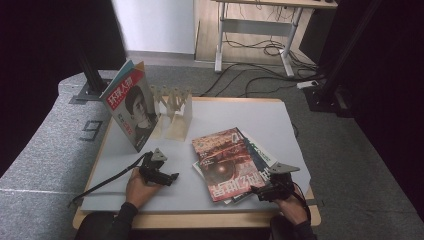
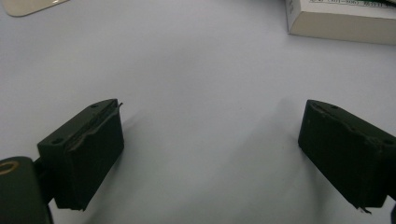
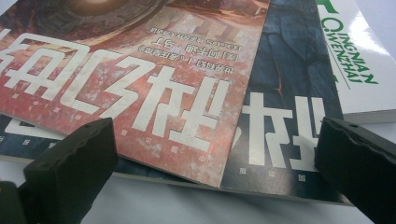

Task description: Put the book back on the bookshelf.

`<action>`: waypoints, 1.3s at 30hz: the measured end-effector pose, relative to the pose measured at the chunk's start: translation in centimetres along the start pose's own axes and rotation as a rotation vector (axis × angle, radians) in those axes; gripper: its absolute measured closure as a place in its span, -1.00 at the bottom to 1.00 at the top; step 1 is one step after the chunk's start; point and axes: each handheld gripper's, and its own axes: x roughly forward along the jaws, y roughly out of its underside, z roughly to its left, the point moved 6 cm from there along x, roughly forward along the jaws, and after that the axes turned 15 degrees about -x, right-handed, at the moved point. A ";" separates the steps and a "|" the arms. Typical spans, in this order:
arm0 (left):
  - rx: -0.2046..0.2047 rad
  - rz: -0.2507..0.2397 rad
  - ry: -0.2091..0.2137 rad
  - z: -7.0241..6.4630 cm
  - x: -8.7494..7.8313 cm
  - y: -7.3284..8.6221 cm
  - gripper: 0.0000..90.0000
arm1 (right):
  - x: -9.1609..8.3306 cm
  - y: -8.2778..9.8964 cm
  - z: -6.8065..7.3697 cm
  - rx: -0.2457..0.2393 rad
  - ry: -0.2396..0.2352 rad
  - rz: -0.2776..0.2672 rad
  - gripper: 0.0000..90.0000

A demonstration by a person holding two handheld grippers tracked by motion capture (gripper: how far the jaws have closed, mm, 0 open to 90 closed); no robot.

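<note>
While sitting at the table's (image 1: 280, 117) five o'clock corner, jaws apart, right gripper (image 1: 260, 190) facing red magazine's (image 1: 222, 162) near edge; left gripper (image 1: 172, 176) gaping over bare seven o'clock tabletop.

The left hand (image 1: 136, 186) lies low near the table's near edge, left of the middle, holding the left gripper (image 1: 172, 176), which points toward the right edge with its jaws wide apart and nothing between them. The right hand (image 1: 291, 204) sits at the near right corner, and the right gripper (image 1: 256, 190) points left, its jaws spread wide.
</note>
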 end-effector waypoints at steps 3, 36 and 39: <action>0.000 0.000 0.000 0.0 0.0 0.0 -0.86 | 0.0 0.0 -0.2 0.002 -0.002 -0.004 -1.00; -0.001 0.004 0.001 0.0 0.0 0.0 -0.86 | 0.8 0.4 -7.5 0.098 0.108 0.041 -1.00; 0.001 0.011 0.013 -0.1 0.0 0.0 -0.89 | 0.7 0.6 -8.4 0.105 0.133 0.054 -1.00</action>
